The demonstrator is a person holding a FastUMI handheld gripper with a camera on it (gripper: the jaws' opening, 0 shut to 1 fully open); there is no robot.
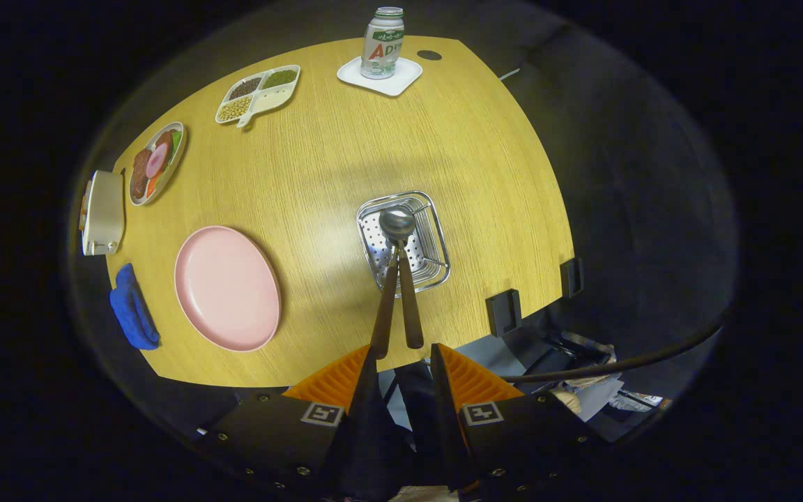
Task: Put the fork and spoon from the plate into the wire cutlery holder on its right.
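The pink plate (227, 287) lies bare on the wooden table, left of the wire cutlery holder (436, 268). Two dark-handled utensils stand in the holder, their handles leaning up toward me. The spoon (396, 223) shows its shiny bowl down inside the basket. The head of the second utensil, the fork (412, 307), is hidden behind that bowl. One handle runs up to my left finger (346, 380) and its end is hidden there. The other ends free just ahead of the fingers. My gripper (403, 352) is open above the holder, its right finger touching nothing.
Beyond the holder a bottle (382, 42) stands on a white coaster. A divided tray of beans (259, 92), a plate of food (156, 162), a white box (104, 211) and a blue cloth (133, 310) line the table's left side. Black brackets (504, 312) sit at the near edge.
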